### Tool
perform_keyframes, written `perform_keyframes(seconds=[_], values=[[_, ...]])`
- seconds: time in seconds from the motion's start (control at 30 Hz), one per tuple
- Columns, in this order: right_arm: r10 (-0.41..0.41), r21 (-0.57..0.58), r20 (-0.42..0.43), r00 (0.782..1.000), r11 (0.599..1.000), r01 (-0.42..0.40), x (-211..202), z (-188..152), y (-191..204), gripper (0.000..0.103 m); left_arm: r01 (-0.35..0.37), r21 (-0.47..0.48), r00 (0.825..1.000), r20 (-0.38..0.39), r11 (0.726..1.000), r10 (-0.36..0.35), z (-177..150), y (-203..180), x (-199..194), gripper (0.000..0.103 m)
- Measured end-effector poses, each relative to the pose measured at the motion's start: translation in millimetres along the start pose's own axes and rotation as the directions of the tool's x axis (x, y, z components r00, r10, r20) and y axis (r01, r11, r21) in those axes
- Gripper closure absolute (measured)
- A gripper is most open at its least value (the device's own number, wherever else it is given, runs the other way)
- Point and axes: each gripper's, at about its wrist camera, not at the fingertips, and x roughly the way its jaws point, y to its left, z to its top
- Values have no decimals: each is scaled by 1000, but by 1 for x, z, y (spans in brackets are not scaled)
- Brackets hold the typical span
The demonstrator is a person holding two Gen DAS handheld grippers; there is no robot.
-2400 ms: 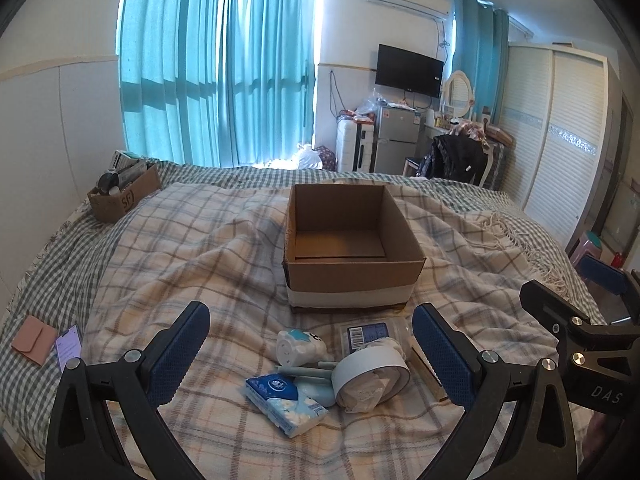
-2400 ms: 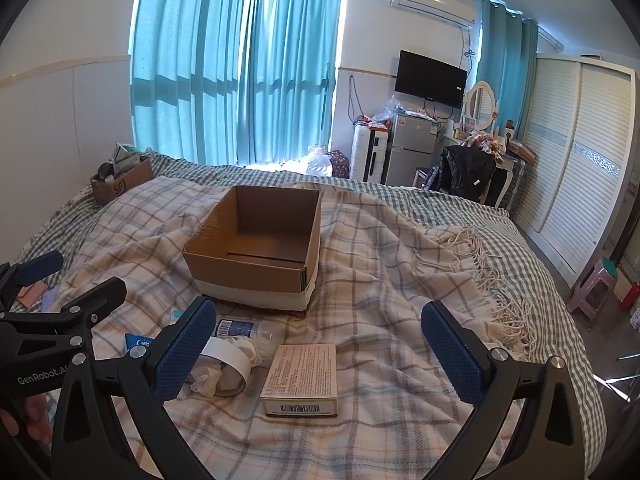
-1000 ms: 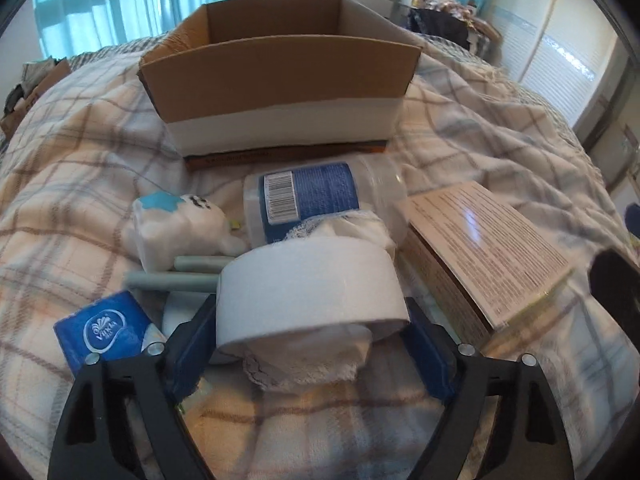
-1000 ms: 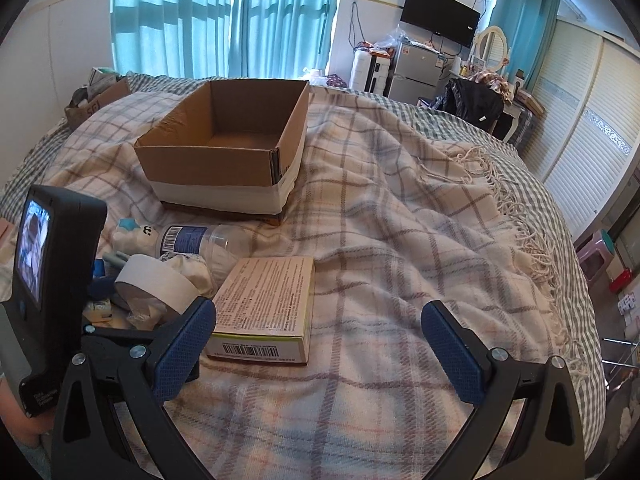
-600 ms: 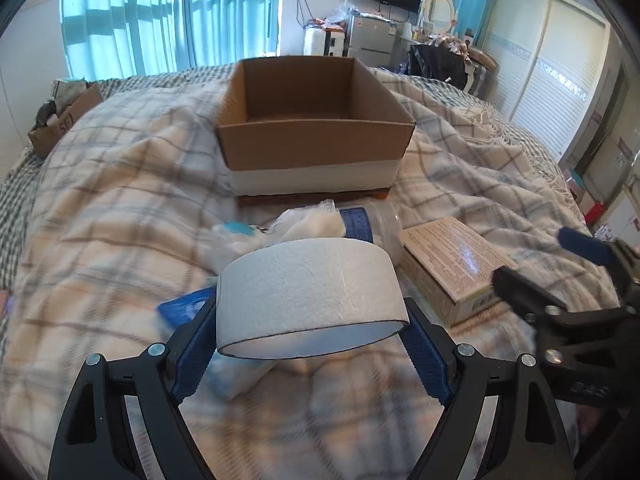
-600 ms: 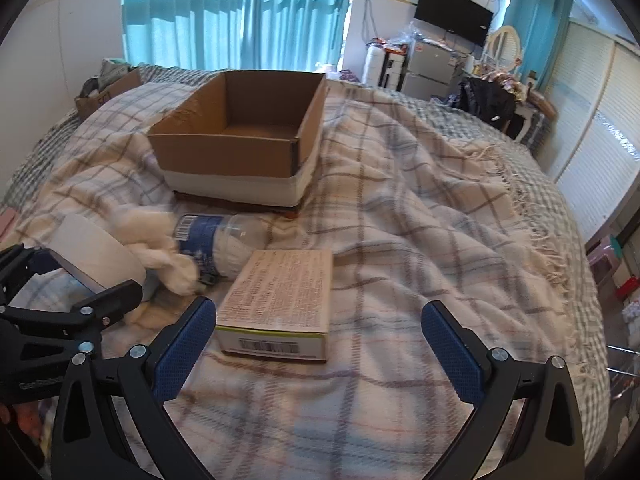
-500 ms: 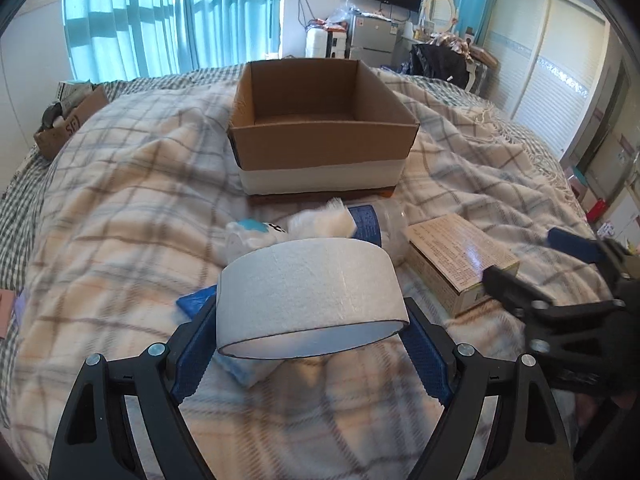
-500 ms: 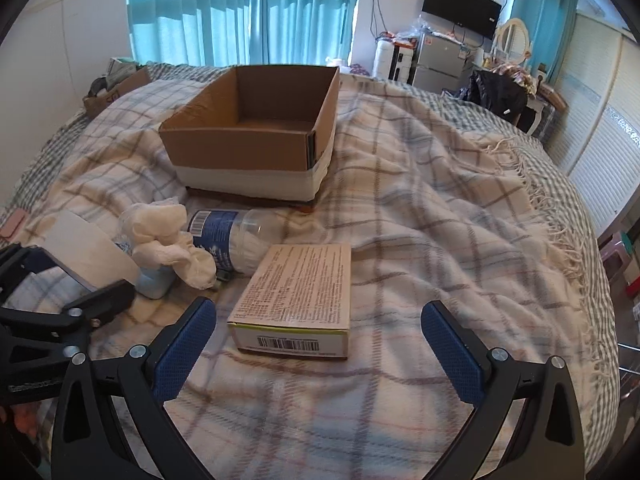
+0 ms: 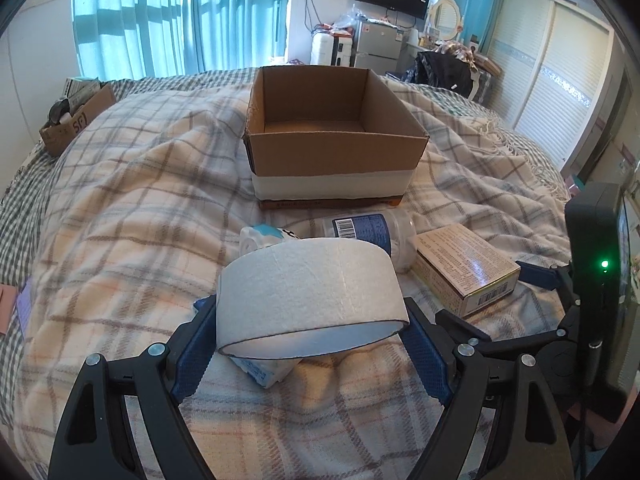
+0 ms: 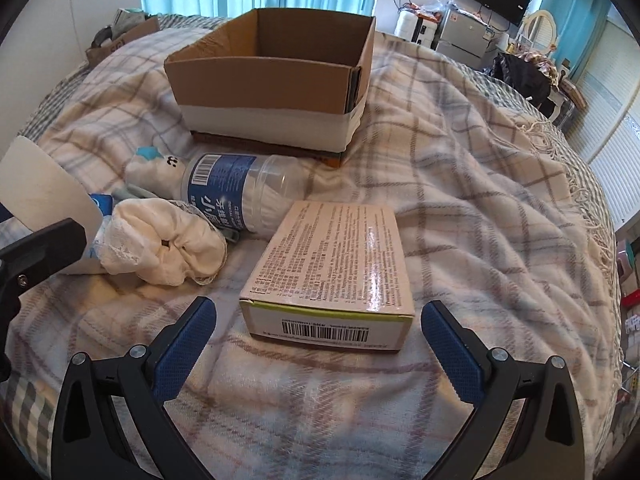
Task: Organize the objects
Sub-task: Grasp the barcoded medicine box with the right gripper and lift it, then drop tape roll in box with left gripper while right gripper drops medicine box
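Left gripper [image 9: 312,340] clenched on a wide roll of white tape [image 9: 308,284], held lifted at lower centre of the left wrist view, above the plaid blanket [image 9: 120,208] and in front of the rest of the pile. Right gripper [image 10: 318,348] spread wide and empty at the bottom of the right wrist view, blue pads either side of, but apart from, the near end of a flat printed carton [image 10: 332,268] with a barcode facing the camera. Seen left of that carton in the right wrist view: a balled white cloth [image 10: 160,248], a clear water bottle with a blue label [image 10: 236,192] lying on its side, and a small white soft toy with a teal patch [image 10: 154,168] behind them. Partly hidden under the roll in the left wrist view, a blue-and-white tissue pack [image 9: 264,372]. Open cardboard box [image 9: 332,148] upright at upper centre of both views, apparently empty, well beyond the pile. Judged as the first item in carriage, nothing yet put away. Next called for, by that reading: roll carried forward over the near box wall and let go inside; right pads lowered around the carton's long sides before closing, with care not to snag the blanket folds.
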Motion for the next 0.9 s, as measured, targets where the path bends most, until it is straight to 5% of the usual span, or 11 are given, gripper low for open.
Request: perform_keyframes(seconds=[0.17,0.57,0.9], values=[[-5,14,-13,1000,1000,5,4,-1,-2,27,2,-1,1000,-7,1000,-2,-3,-1,4,16],[7,-3,215,977,1000,-6,-71,12,0,29,-8,-12,1000,30,1000,8,6,5,-10,16],[-6,-55,386,923,998,30,-144,60,5,29,20,-15,990,140,1000,-17,54,12,-42,16]])
